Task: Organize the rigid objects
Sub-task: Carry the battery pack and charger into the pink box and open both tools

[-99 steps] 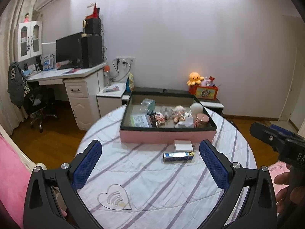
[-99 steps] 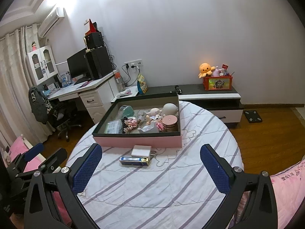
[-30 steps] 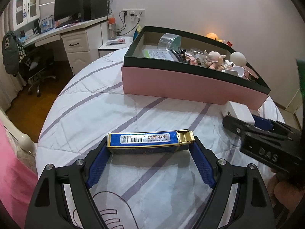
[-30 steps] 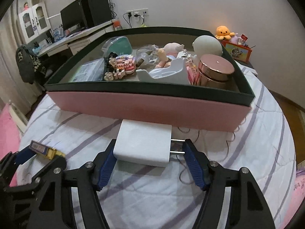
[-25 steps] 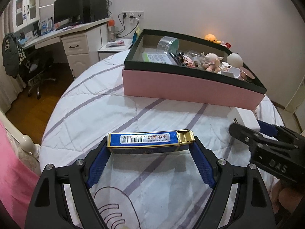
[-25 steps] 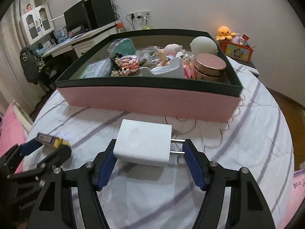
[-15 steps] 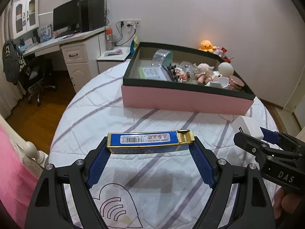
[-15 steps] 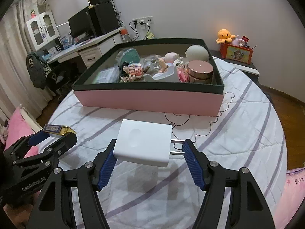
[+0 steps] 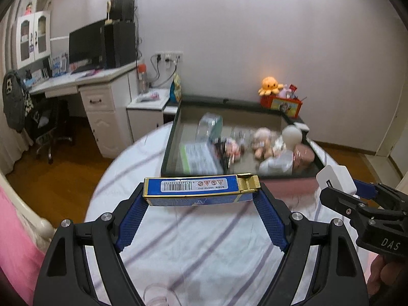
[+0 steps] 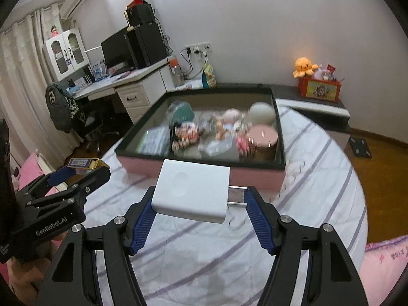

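Observation:
My left gripper (image 9: pixel 201 199) is shut on a long blue and gold box (image 9: pixel 199 187), held crosswise well above the round table (image 9: pixel 204 250). My right gripper (image 10: pixel 200 204) is shut on a white plug adapter (image 10: pixel 191 188) with metal prongs pointing right, also lifted above the table. Each gripper shows in the other's view: the right one with the adapter (image 9: pixel 336 178) at the right edge, the left one with the blue box (image 10: pixel 84 164) at the left. The pink box with a dark rim (image 10: pixel 255 173) lies beyond both, holding several small items.
Inside the pink box are a rose-gold tin (image 10: pixel 262 140), a white ball (image 10: pixel 262 113), small dolls (image 10: pixel 227 122) and a clear container (image 10: pixel 181 112). A desk with a monitor (image 10: pixel 119 48) stands far left. A low cabinet with an orange plush (image 10: pixel 304 67) lies behind the table.
Both grippers closed on their objects earlier and have since risen higher and pulled back from the table; the pink box now appears lower and farther, seen more from above.

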